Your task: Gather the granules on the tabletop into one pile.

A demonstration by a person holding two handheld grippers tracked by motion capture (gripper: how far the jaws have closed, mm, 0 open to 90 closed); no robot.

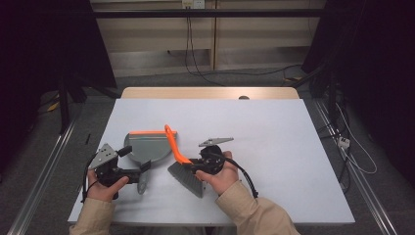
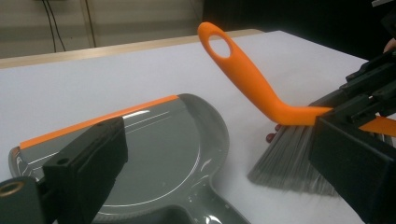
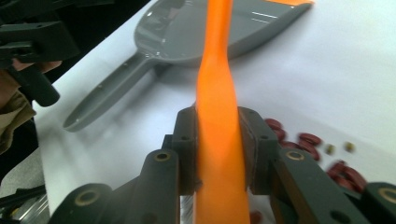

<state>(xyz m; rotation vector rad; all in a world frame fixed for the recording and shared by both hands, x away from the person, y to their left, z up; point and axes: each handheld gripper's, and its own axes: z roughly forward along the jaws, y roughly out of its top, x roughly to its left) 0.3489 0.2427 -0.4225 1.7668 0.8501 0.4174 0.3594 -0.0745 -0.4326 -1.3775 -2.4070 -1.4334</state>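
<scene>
A grey dustpan (image 1: 147,146) with an orange lip lies flat on the white table, its handle (image 3: 107,98) pointing toward the person. My left gripper (image 1: 136,160) is open, its jaws standing wide on either side of the dustpan's handle end (image 2: 187,210) without pressing it. A brush with an orange handle (image 1: 172,143) and grey bristles (image 1: 187,178) is tilted just right of the pan, bristles on the table. My right gripper (image 3: 217,130) is shut on the orange handle low down, near the bristles (image 2: 289,163).
Several small red beans (image 3: 317,140) and a few olive bits (image 3: 348,147) lie on the white sheet beside the brush. One bean (image 2: 271,137) shows by the bristles. The table's white top (image 1: 274,132) stretches wide to the right and back.
</scene>
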